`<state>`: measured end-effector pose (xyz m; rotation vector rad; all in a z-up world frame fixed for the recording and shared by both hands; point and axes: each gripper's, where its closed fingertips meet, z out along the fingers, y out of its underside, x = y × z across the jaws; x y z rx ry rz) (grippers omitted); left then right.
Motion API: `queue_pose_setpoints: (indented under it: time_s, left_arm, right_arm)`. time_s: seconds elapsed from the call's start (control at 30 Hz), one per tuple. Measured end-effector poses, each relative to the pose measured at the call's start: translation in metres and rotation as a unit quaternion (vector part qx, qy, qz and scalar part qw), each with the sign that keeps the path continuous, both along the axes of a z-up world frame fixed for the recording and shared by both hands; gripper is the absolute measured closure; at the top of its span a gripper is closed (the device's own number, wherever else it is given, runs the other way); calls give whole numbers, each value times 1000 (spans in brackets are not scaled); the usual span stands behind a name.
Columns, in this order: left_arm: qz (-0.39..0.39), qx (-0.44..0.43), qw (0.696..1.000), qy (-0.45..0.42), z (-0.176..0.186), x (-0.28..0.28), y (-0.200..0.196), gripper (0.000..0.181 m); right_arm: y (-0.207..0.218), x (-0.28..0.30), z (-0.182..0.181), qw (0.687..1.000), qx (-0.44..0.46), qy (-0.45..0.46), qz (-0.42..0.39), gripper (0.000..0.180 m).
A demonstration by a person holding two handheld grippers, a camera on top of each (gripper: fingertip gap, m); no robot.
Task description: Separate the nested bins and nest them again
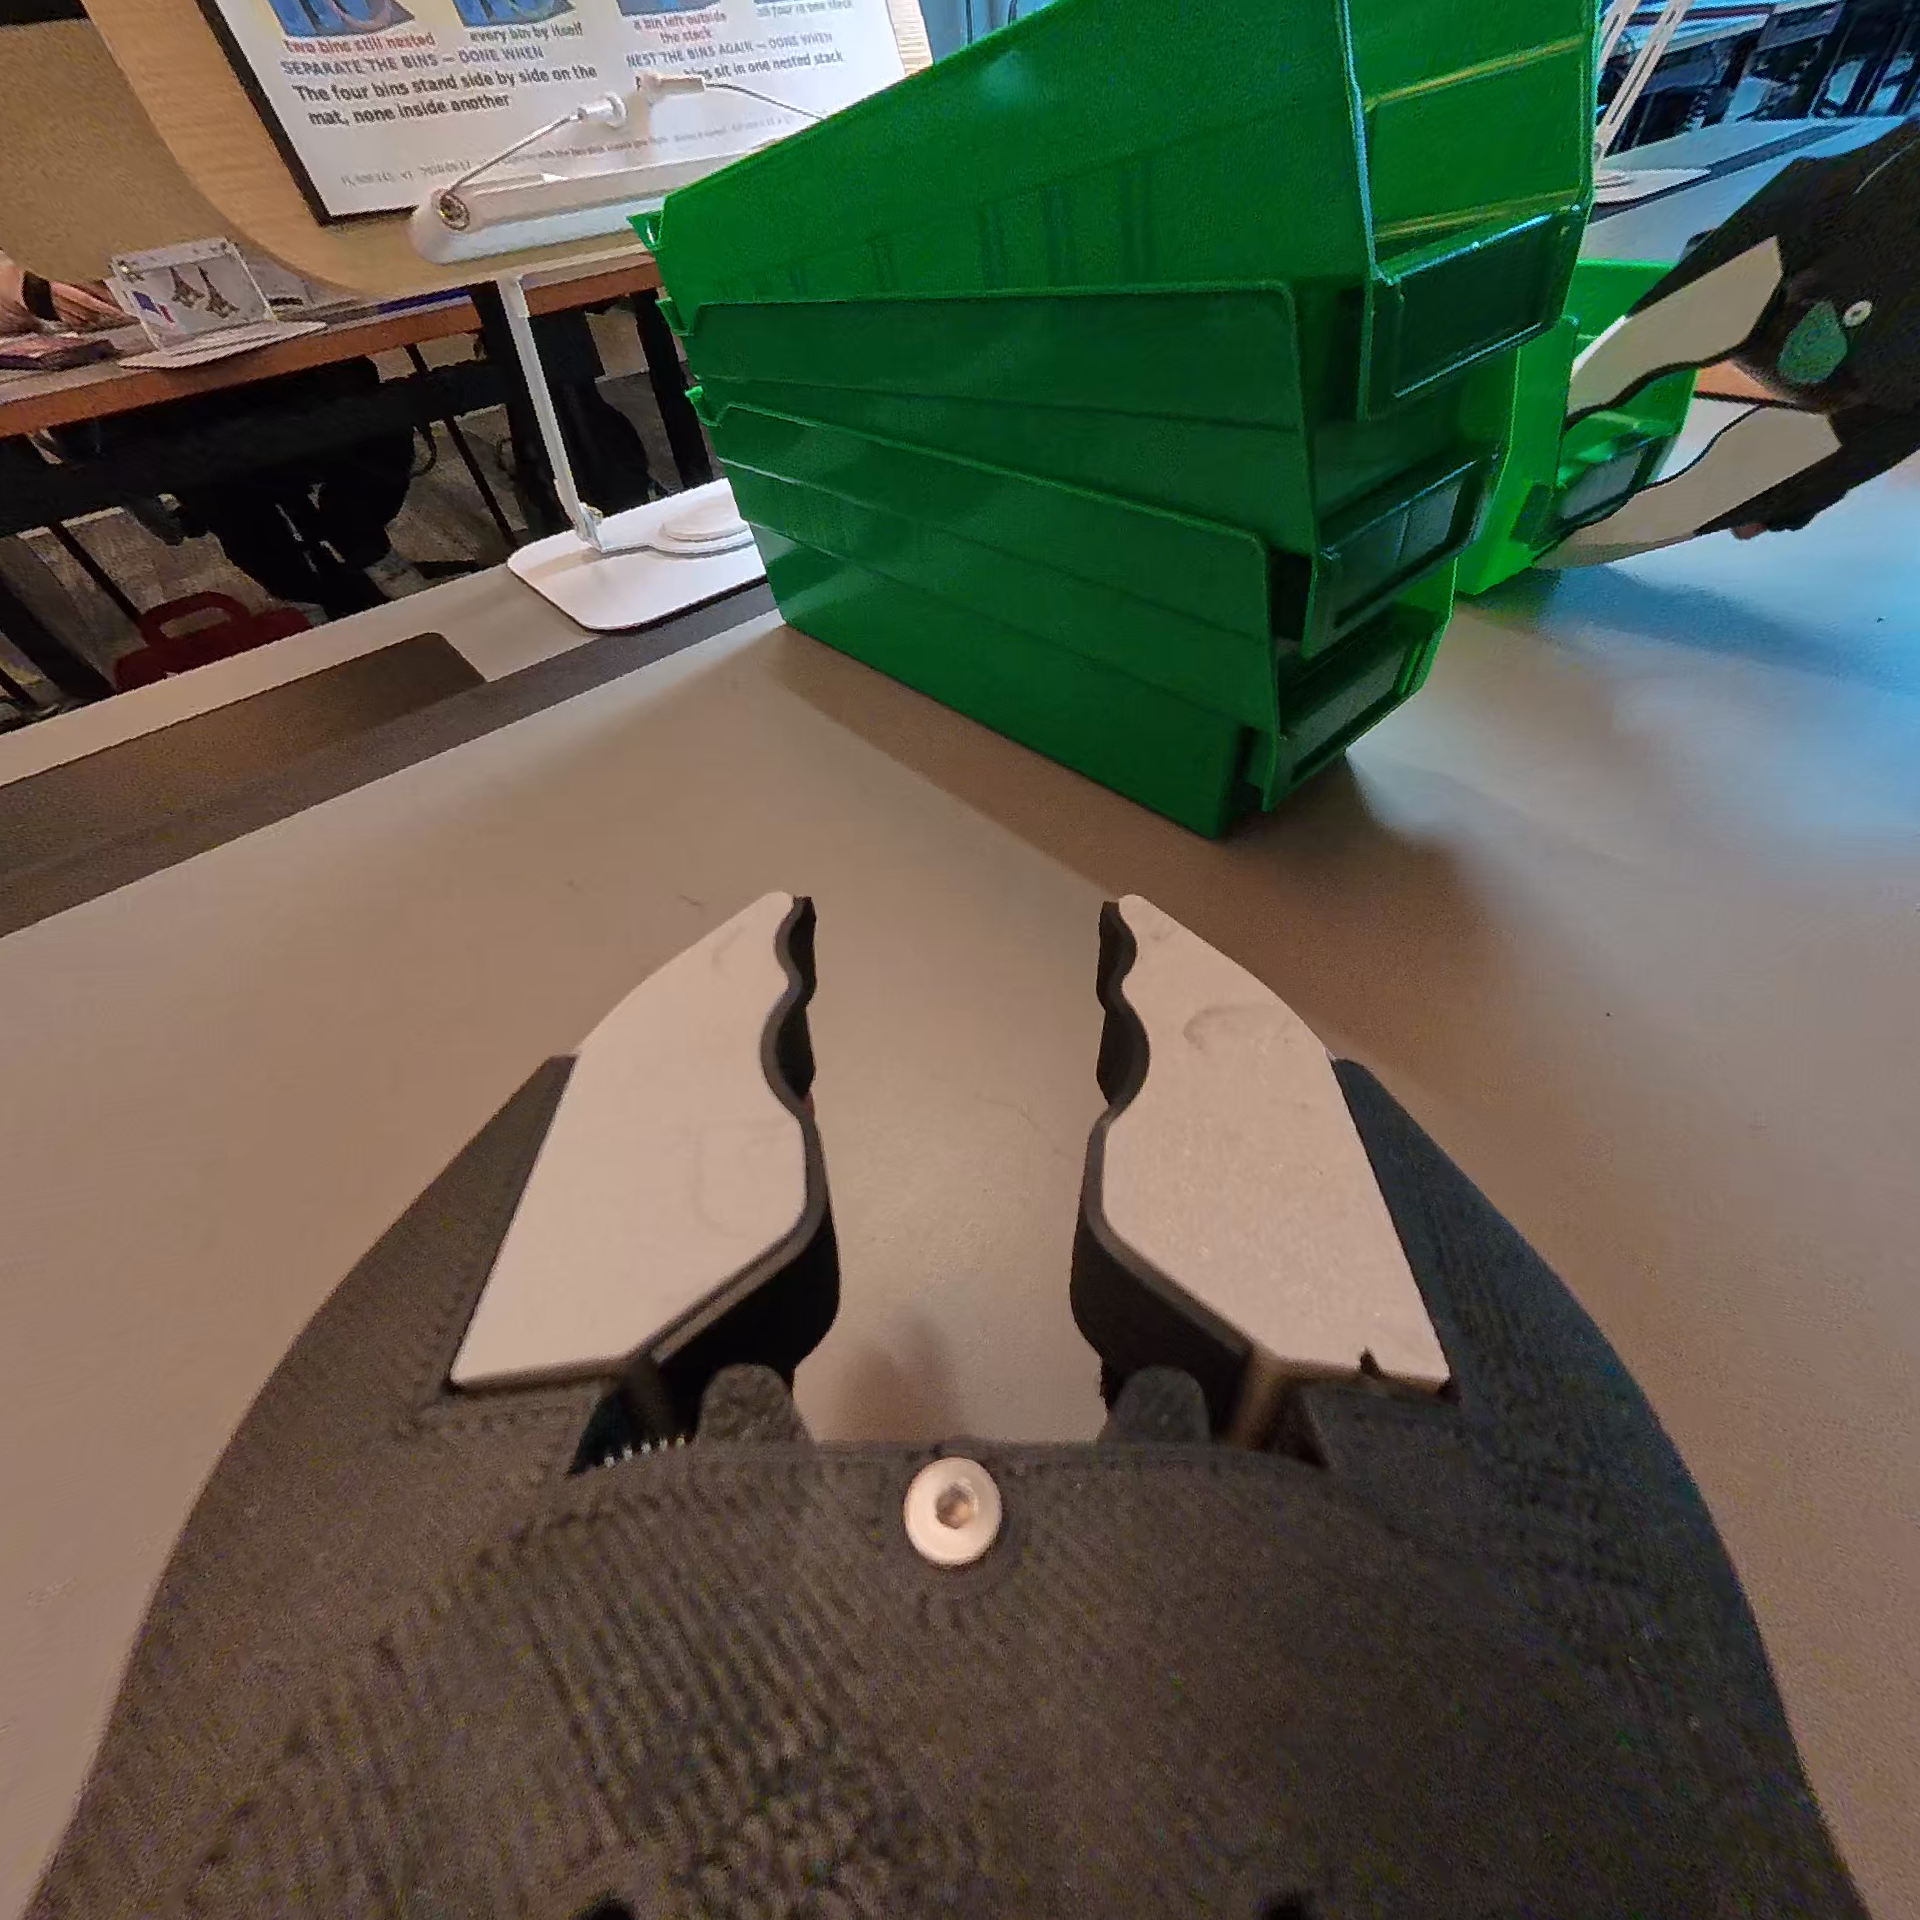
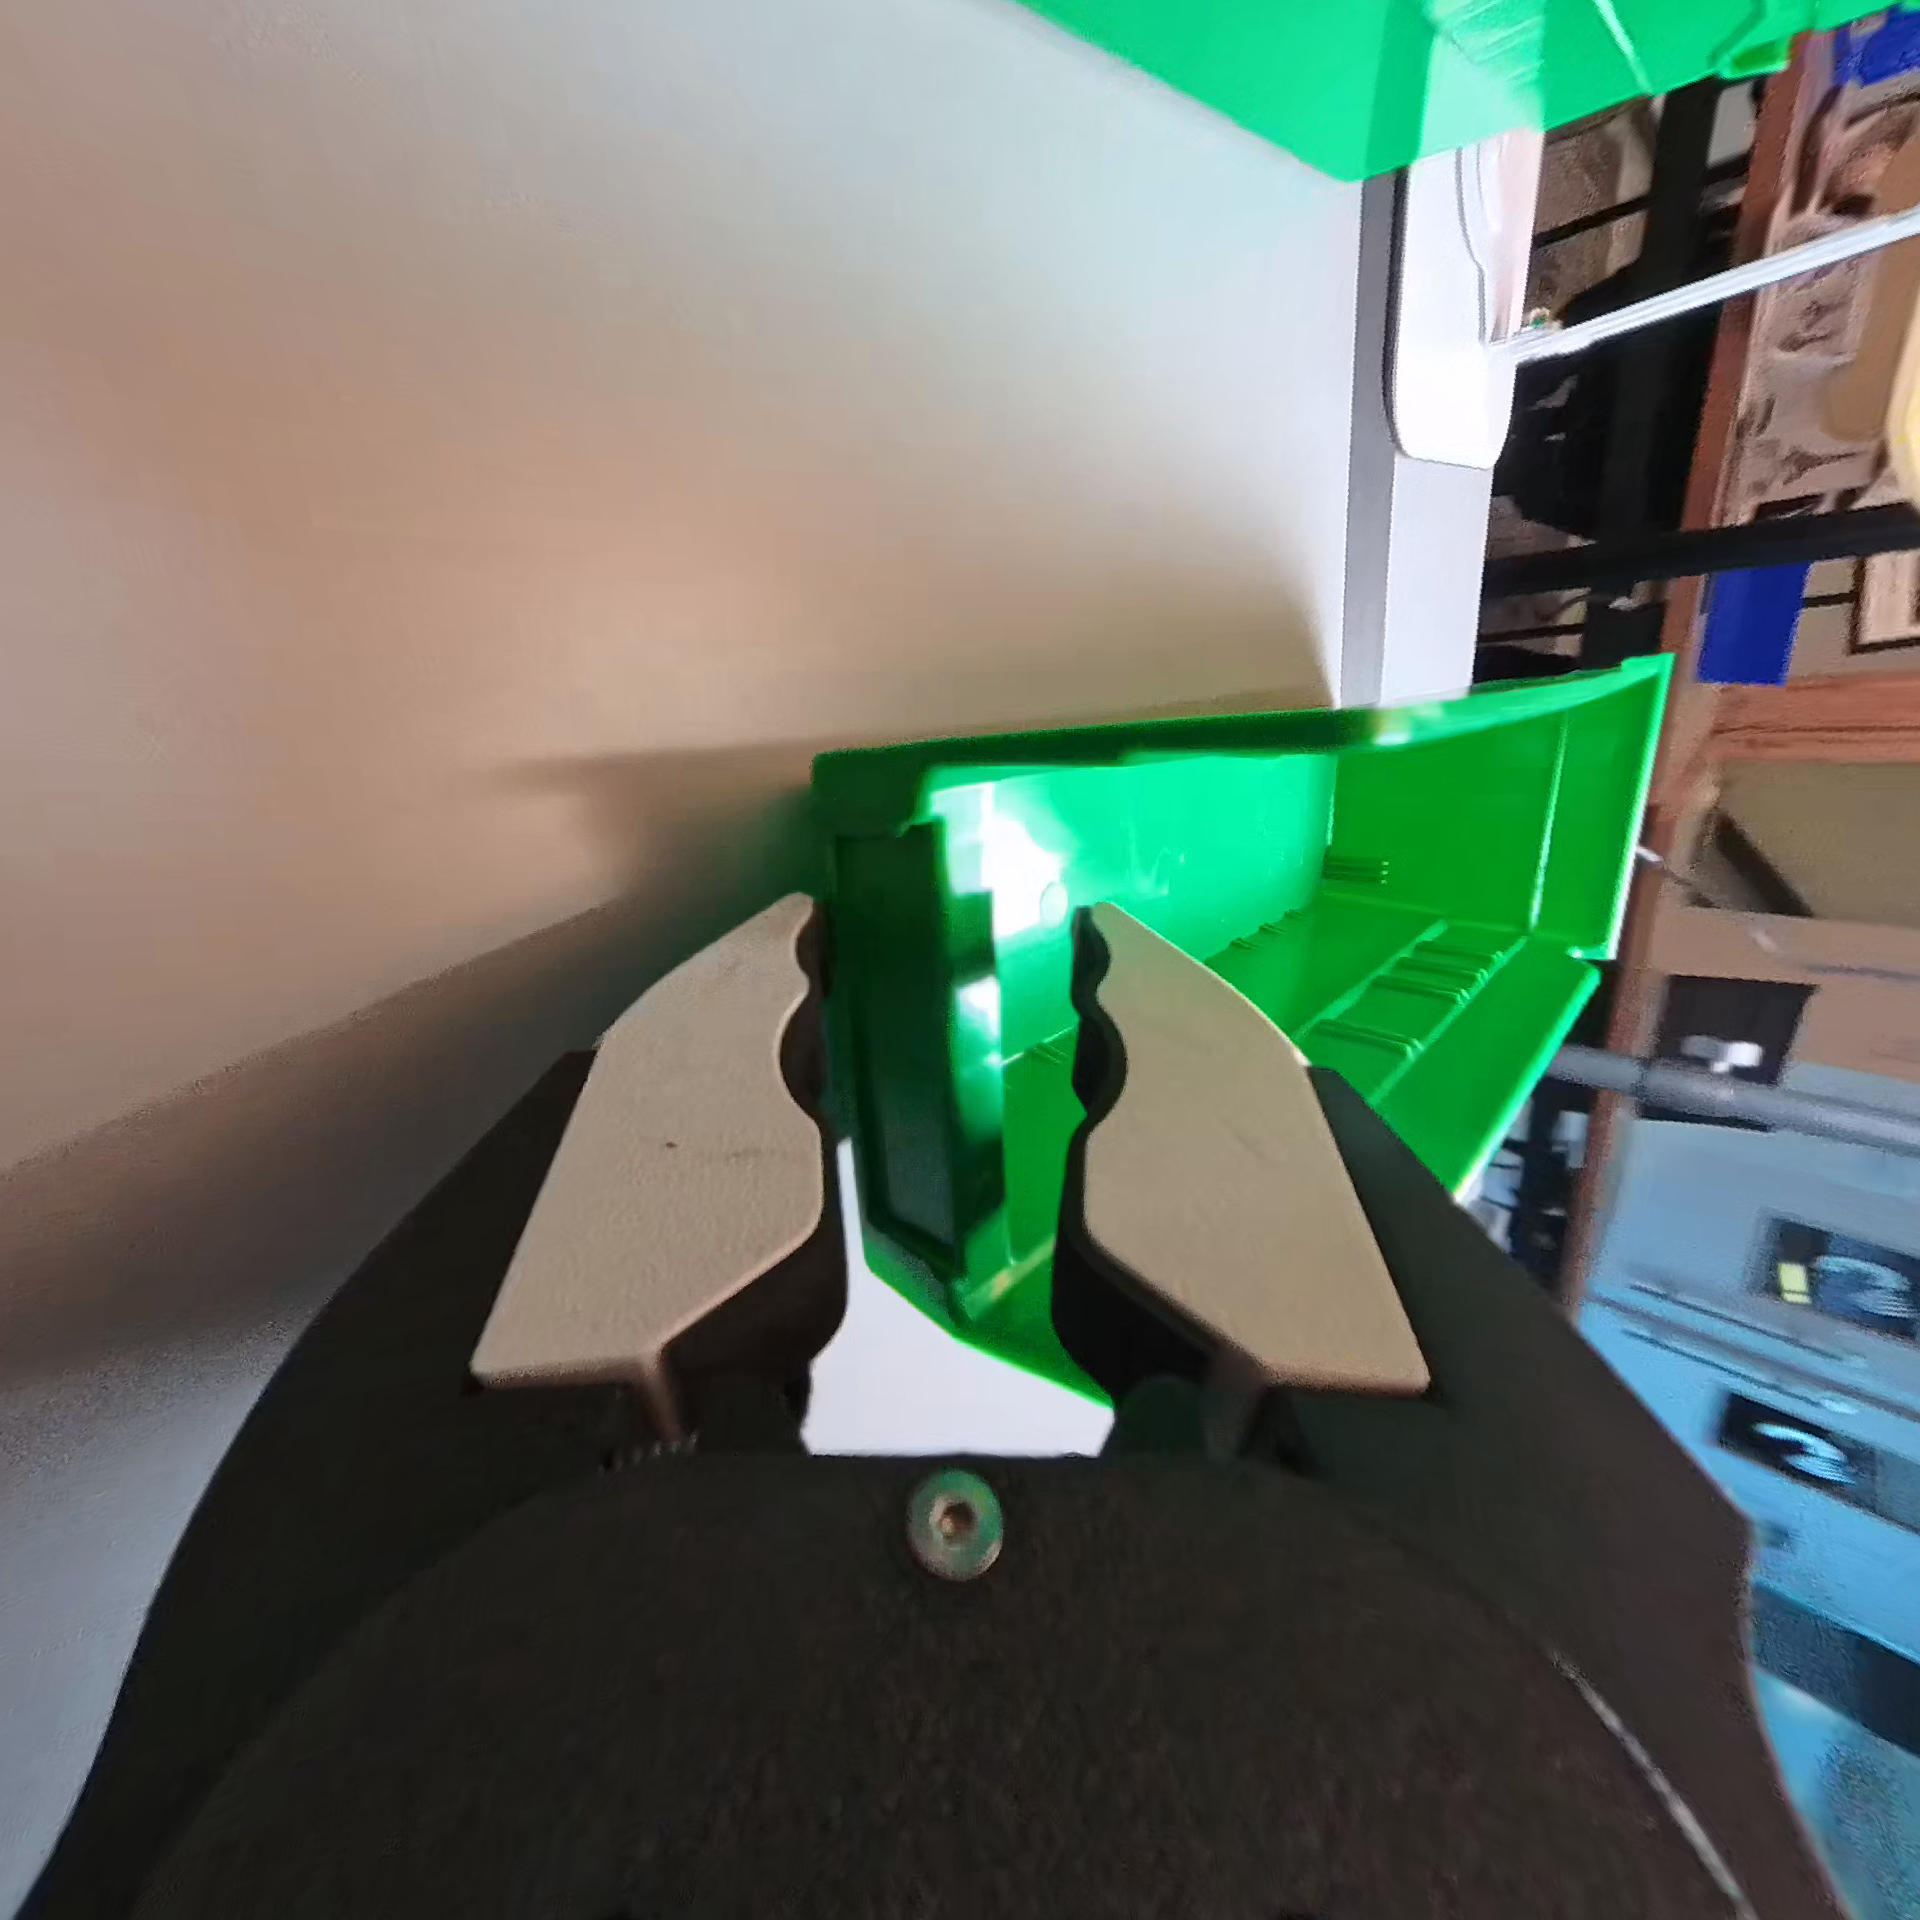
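A stack of nested green bins stands on the grey table, ahead and to the right of my left gripper. The stack's top bin is tilted up. My left gripper is open and empty, low over the table. A single green bin sits behind the stack on the right. My right gripper is at that bin's front end. In the right wrist view, which is rolled sideways, my right gripper is shut on the front wall of this bin. The stack's edge shows at the top.
A white lamp base with its arm stands at the table's far edge, left of the stack, and also shows in the right wrist view. A poster board leans behind. Another table and a red bag lie beyond.
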<state>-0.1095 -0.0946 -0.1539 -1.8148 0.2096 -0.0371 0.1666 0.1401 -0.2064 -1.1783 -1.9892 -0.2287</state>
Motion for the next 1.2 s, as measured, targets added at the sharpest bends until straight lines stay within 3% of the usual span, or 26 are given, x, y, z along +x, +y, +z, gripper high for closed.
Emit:
queue_pose_setpoints:
  time_s: [0.27, 0.53, 0.63, 0.87, 1.2]
  left_arm:
    - [-3, -4, 1000, 1, -2, 1, 1, 128]
    - [-1, 8, 1000, 2, 4, 1, -1, 128]
    - [-3, 8, 1000, 3, 4, 2, -1, 128]
    - [-7, 19, 1000, 11, 11, 5, -4, 128]
    - [-13, 22, 1000, 13, 13, 8, -5, 129]
  right_arm:
    - [-73, -38, 101, 969, -137, 200, 46, 135]
    - [-149, -96, 162, 936, -233, 247, 96, 137]
    - [-158, -122, 158, 949, -219, 206, 94, 134]
    - [-142, -165, 110, 982, -153, 85, 64, 133]
    - [-122, -168, 90, 998, -21, -17, 60, 143]
